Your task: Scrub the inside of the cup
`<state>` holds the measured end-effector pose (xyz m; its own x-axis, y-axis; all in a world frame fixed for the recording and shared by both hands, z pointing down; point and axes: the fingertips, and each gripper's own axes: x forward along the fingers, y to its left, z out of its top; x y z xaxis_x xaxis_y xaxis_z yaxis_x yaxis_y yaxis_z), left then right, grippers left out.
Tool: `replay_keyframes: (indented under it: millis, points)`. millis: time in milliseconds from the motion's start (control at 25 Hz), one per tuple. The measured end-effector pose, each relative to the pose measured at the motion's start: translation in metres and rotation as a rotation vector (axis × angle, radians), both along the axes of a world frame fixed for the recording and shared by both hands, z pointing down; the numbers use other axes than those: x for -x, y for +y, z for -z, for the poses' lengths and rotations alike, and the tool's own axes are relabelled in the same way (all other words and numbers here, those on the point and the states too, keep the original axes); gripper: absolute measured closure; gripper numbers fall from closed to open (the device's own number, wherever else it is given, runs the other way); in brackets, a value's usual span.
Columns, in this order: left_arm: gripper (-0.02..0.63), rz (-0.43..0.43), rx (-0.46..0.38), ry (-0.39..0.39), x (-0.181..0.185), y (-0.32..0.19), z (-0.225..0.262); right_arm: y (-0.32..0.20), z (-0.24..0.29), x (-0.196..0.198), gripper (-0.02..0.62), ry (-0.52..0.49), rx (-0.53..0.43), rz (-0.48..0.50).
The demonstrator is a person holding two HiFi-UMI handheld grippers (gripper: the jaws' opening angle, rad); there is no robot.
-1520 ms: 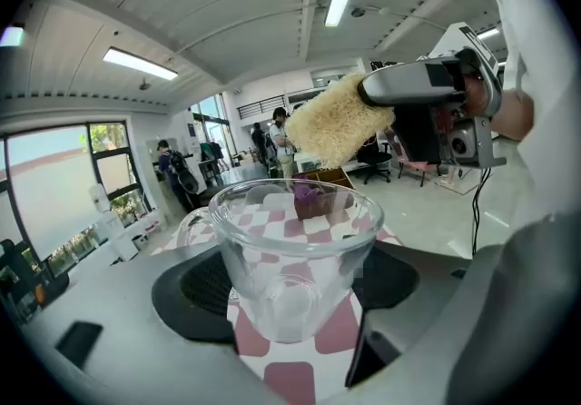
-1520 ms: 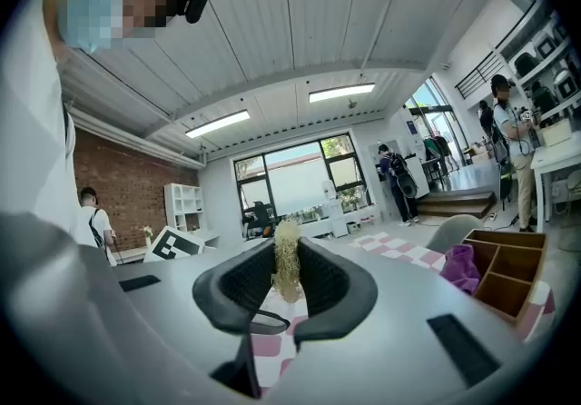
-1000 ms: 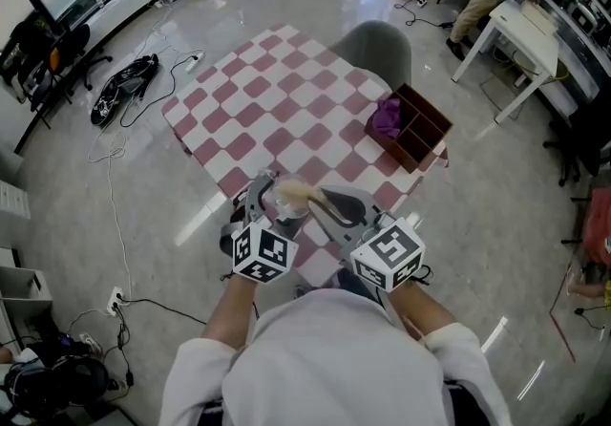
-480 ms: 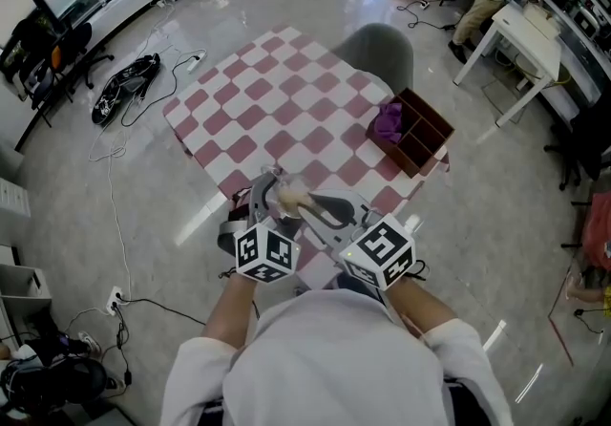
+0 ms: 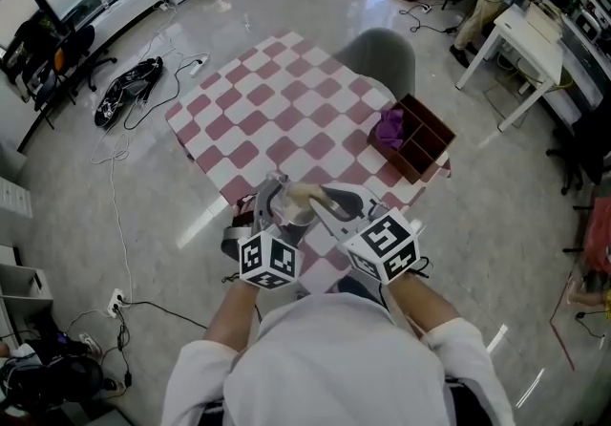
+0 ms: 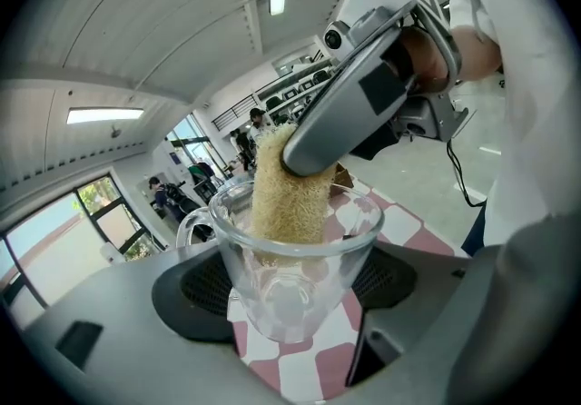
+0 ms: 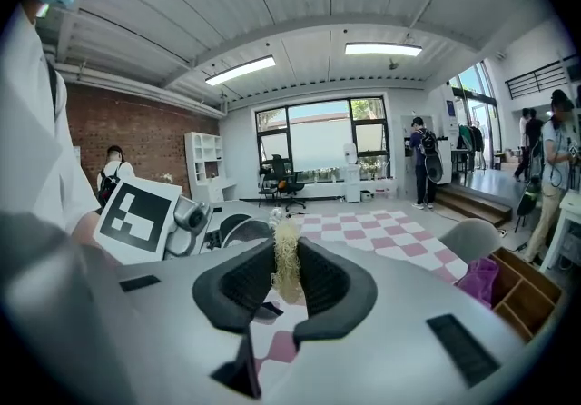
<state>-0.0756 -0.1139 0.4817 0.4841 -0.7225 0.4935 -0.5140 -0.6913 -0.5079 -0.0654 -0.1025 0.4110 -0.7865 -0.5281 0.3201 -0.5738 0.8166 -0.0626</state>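
A clear glass cup (image 6: 292, 267) with a handle at its left sits between the jaws of my left gripper (image 6: 289, 290), which is shut on it. A tan loofah scrubber (image 6: 289, 187) stands with its lower end inside the cup. My right gripper (image 7: 288, 278) is shut on the loofah scrubber (image 7: 287, 262) and reaches over the cup from above. In the head view the cup (image 5: 289, 207) and loofah scrubber (image 5: 300, 193) are held above the near edge of the checkered table (image 5: 286, 118), between the left gripper (image 5: 269, 209) and right gripper (image 5: 320, 205).
A brown divided wooden box (image 5: 417, 135) with a purple cloth (image 5: 388, 123) stands at the table's right edge. A grey chair (image 5: 380, 52) is at the far side. Cables and a bag (image 5: 124, 90) lie on the floor at left. A white desk (image 5: 525, 37) is at far right.
Both grippers shifted a little to and fro with the cup and scrubber; the scrubber end moved within the cup's mouth. Both grips are unchanged.
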Motion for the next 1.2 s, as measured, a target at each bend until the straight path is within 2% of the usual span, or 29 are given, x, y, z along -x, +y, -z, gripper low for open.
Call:
replay_keyframes:
  millis: [320, 480, 720, 880, 1040, 1200]
  points:
    - [0.232, 0.007, 0.013, -0.009, 0.000, -0.007, -0.005, 0.018, -0.002, 0.009, 0.509, -0.037, 0.048, 0.053]
    - [0.232, -0.012, 0.015, -0.007, -0.008, -0.001, -0.008, 0.013, 0.004, 0.009, 0.509, -0.076, 0.047, 0.038]
    - [0.232, -0.014, 0.001, 0.000, -0.010, 0.001, -0.004, -0.006, -0.003, -0.006, 0.509, -0.023, 0.029, -0.008]
    - [0.232, -0.003, -0.005, -0.013, -0.008, -0.004, -0.004, 0.001, -0.011, -0.008, 0.509, -0.005, 0.040, 0.002]
    - [0.232, 0.007, 0.000, 0.004, -0.009, -0.011, -0.006, 0.013, -0.009, -0.002, 0.509, -0.054, 0.064, 0.032]
    - [0.232, 0.013, 0.002, 0.059, -0.013, -0.017, -0.006, 0.013, -0.001, -0.005, 0.508, -0.139, 0.074, 0.022]
